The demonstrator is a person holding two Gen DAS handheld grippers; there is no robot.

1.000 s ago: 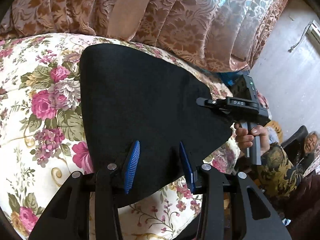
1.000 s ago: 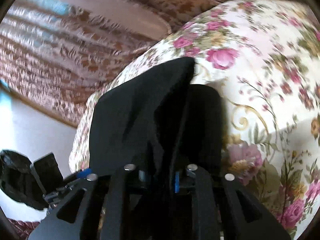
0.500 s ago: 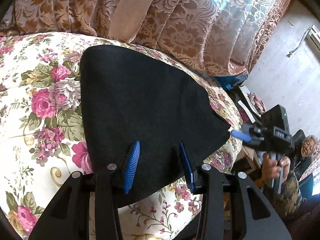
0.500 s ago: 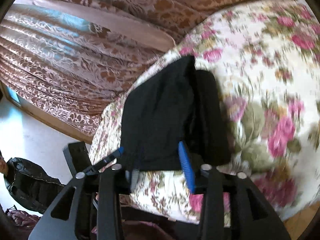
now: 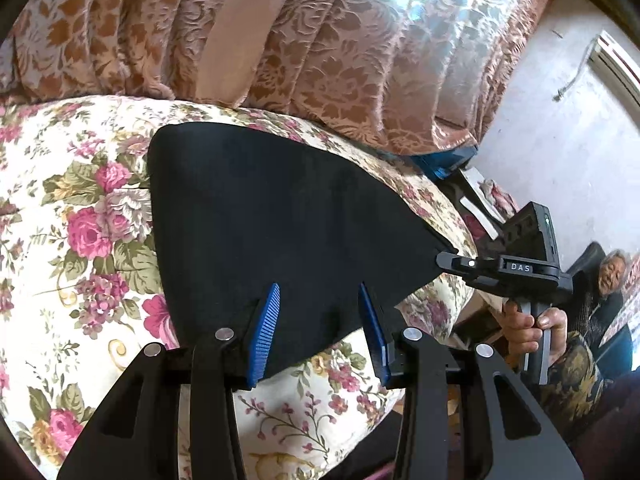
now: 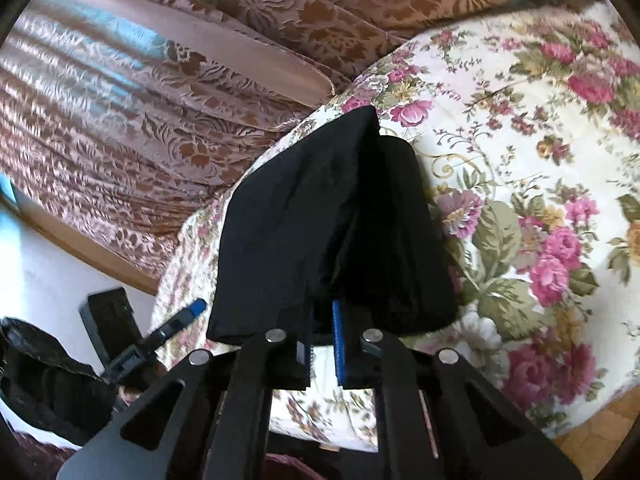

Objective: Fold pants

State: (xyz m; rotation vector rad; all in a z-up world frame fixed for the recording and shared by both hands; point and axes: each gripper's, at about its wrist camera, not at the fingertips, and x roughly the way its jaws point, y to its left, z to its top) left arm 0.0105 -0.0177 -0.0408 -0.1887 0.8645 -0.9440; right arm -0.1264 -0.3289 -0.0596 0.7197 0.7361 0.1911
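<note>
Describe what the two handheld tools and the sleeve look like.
Both tools are matte black frames with silver round pins and ribbed blue pads. The right one's body bears white "DAS" lettering. The sleeve is dark with a gold pattern.

Two wrist fisheyes, both angled down and close over one floral bedspread [image 5: 60, 240], from opposite ends.
Left view faces right across the black pants [image 5: 260, 220] toward the curtain [image 5: 320, 40] and wall, catching the right gripper [image 5: 448, 258] at the pants' far corner. Right view looks along the pants [image 6: 320, 220] the other way, left gripper [image 6: 196, 307] at lower left. Shared: pants, bedspread, curtain.
</note>
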